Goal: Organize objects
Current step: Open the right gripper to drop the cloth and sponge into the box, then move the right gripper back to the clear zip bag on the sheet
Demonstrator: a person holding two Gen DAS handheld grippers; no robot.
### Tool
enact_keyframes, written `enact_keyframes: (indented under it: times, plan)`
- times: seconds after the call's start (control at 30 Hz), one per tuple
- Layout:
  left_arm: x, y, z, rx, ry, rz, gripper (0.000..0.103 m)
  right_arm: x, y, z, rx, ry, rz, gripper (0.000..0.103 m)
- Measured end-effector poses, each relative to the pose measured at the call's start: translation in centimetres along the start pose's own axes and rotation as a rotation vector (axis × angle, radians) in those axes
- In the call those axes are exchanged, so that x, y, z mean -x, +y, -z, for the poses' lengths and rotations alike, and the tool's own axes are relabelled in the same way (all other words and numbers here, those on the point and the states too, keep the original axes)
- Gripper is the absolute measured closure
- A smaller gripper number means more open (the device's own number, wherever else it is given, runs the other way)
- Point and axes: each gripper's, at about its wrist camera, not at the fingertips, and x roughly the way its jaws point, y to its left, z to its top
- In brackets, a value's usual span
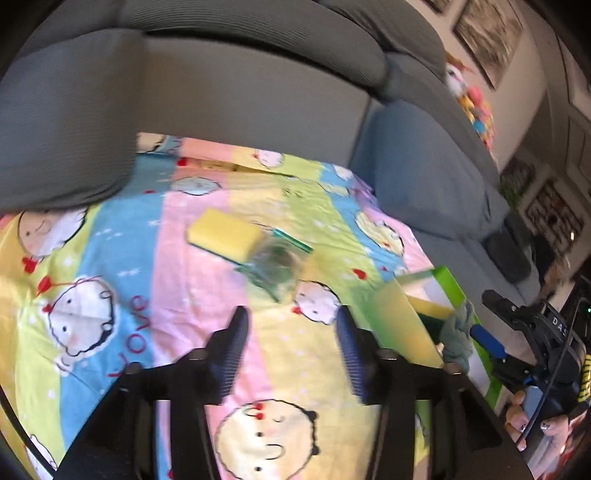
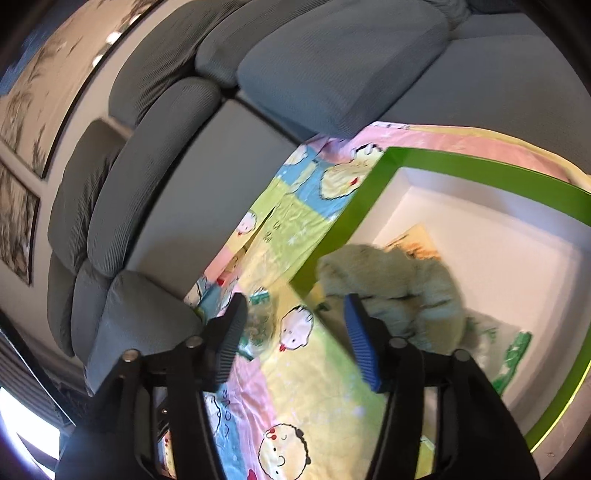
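A yellow sponge lies on the cartoon-print sheet, with a blurred clear packet of green scourer next to it. My left gripper is open and empty, a little short of the packet. A green-rimmed white box sits on the sheet at the right. A pale green fluffy cloth lies over its near corner, beside a yellow sponge inside. My right gripper is open and empty, its right finger just in front of the cloth. The packet shows by its left finger.
A grey sofa with back cushions surrounds the sheet. A colourful soft toy sits on the sofa's far arm. Framed pictures hang on the wall. The right gripper and the hand holding it show at the right edge.
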Motion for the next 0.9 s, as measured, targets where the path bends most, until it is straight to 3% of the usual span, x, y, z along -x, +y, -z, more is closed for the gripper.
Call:
enact_keyframes:
  times: [0.03,0.13,0.23,0.47,0.67,0.9]
  plan:
    - [0.0,0.7,0.1,0.011,-0.01,-0.009,0.04,-0.3,0.7,0.2,0.016,0.006,0.0,0.042]
    - [-0.6,2.8,0.6,0.043,0.003,-0.063,0.04,-1.3,2.3,0.7,0.065,0.028,-0.004,0.04]
    - [-1.0,4.6,0.9,0.083,0.03,-0.055,0.04,-2.3,3.9,1.3,0.115,0.046,0.004,0.028]
    - [0.0,8.0,1.1,0.175,0.015,-0.061,0.04,-6.1,7.4,3.5,0.23,0.105,0.019,0.019]
    - [0.2,10.6,1.1,0.273,0.016,-0.054,0.04,-9.3,9.8,5.6,0.333,0.136,0.068,0.019]
    - [-0.2,11.0,0.9,0.274,0.025,-0.045,0.04,-10.9,11.1,6.9,0.393,0.159,0.072,0.019]
